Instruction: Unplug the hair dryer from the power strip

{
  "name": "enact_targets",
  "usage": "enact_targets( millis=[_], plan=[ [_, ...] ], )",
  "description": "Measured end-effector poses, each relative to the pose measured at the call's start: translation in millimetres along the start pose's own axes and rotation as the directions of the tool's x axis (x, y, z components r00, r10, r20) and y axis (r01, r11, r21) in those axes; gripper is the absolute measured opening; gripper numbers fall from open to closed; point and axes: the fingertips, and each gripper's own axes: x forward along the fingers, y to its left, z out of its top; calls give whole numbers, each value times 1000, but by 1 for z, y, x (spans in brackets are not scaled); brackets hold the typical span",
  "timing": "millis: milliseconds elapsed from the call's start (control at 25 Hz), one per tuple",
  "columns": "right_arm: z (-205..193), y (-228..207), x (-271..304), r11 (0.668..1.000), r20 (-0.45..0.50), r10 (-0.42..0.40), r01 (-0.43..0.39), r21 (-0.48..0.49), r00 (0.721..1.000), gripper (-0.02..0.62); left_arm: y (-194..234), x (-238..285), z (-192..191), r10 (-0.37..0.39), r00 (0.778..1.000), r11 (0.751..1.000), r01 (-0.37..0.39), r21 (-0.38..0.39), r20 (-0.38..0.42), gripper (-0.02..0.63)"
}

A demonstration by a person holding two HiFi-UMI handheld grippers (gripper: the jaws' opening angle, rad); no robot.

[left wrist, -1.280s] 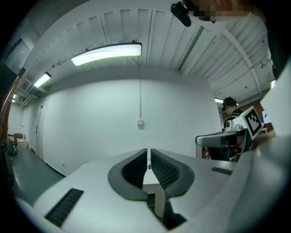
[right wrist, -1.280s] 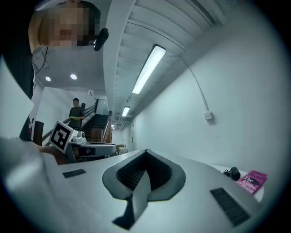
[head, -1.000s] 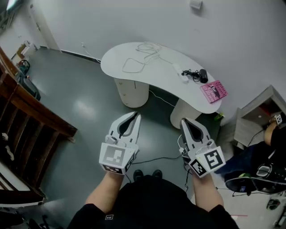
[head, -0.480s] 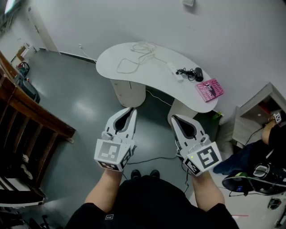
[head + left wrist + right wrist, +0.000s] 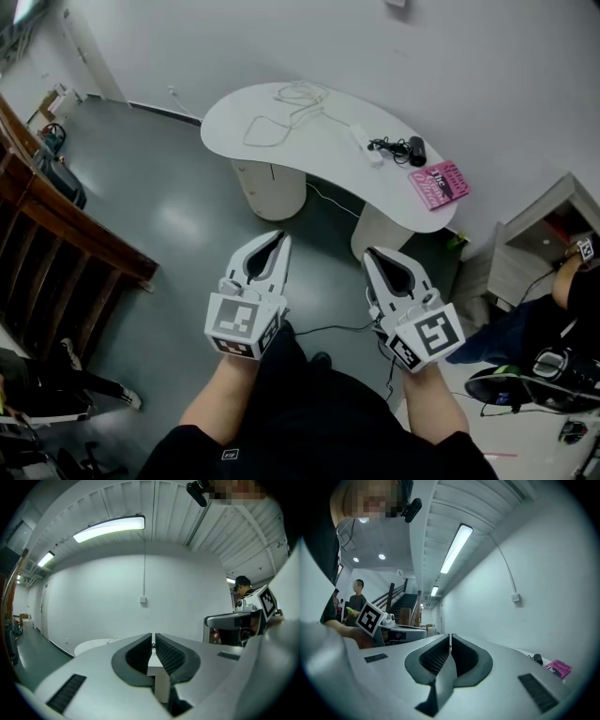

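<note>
A black hair dryer (image 5: 413, 150) lies on the white curved table (image 5: 281, 155) at the far side, its cord bunched beside a white power strip (image 5: 365, 144). A white cable (image 5: 281, 117) loops across the tabletop. Both grippers hang level over the floor, well short of the table. My left gripper (image 5: 280, 238) is shut with nothing in it; its pads (image 5: 164, 651) meet. My right gripper (image 5: 372, 254) has its jaws all but together, just starting to open, with nothing between them. In the right gripper view the hair dryer (image 5: 537, 658) is a small dark shape far off.
A pink book (image 5: 442, 184) lies at the table's right end. A wooden stair rail (image 5: 66, 234) runs along the left. A grey cabinet (image 5: 525, 253) and a seated person (image 5: 562, 300) are at the right. A black cable (image 5: 328, 330) trails on the floor. Someone's legs (image 5: 84, 386) show at lower left.
Both grippers have sunk a little and edged toward the table. My leg now covers the shoes seen earlier. Another person's legs have come into view at lower left.
</note>
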Motion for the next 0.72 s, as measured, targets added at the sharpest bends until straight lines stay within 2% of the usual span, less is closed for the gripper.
enact_targets(
  millis=[360,720],
  plan=[
    [-12,-38,37,997,-23,-35,36,61,999,37,34,49,-5,-29,1000,1000,29,3,-3,32],
    [-28,-64,155,992,-50,-6,12,129,999,37,126,112,-14,-54,998,998,55,7,-38,31]
  ],
)
